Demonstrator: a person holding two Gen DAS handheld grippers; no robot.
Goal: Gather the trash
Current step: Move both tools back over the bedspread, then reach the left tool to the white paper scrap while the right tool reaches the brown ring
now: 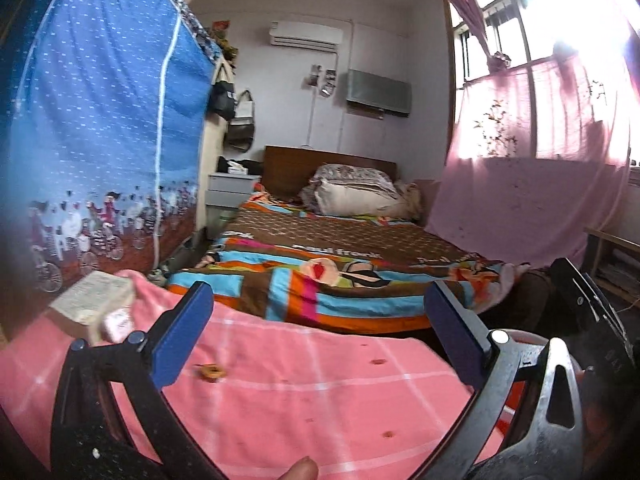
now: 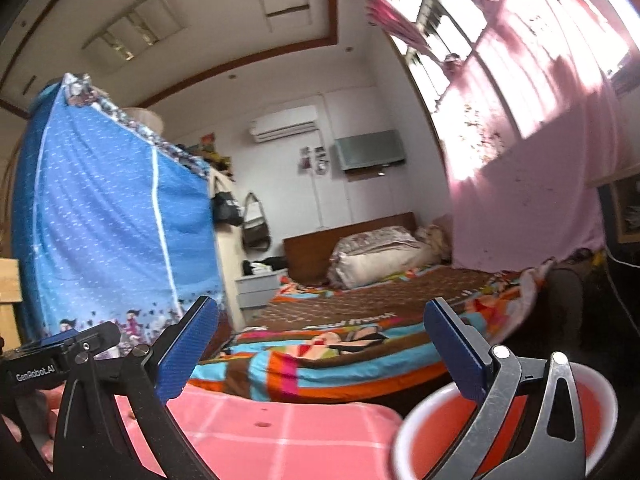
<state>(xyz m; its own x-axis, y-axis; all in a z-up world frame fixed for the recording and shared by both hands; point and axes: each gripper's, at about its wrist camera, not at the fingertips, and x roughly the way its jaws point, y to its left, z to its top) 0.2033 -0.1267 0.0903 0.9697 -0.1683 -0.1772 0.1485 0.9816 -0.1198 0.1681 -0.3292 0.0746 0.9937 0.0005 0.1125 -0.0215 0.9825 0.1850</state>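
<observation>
1. Your left gripper (image 1: pixel 320 320) sits low in the left wrist view with its 2 blue fingers spread wide and nothing between them; it hangs over a pink checked cloth (image 1: pixel 320 392) that fills the bottom of the frame.
2. The trash, a small brown scrap (image 1: pixel 211 372), lies on that cloth at lower left of centre, just beside the left blue finger; 3 tiny dark specks dot the cloth further right, too small to identify.
3. A book (image 1: pixel 90 300) rests on the cloth at the left edge, in front of the blue fabric wardrobe (image 1: pixel 104 120).
4. Your right gripper (image 2: pixel 320 344) is likewise spread wide and empty; its right finger stands over a red bin (image 2: pixel 508 432) with a white rim in the lower right corner.
5. A bed (image 1: pixel 320 252) with a striped blanket lies beyond the cloth, mid frame.
</observation>
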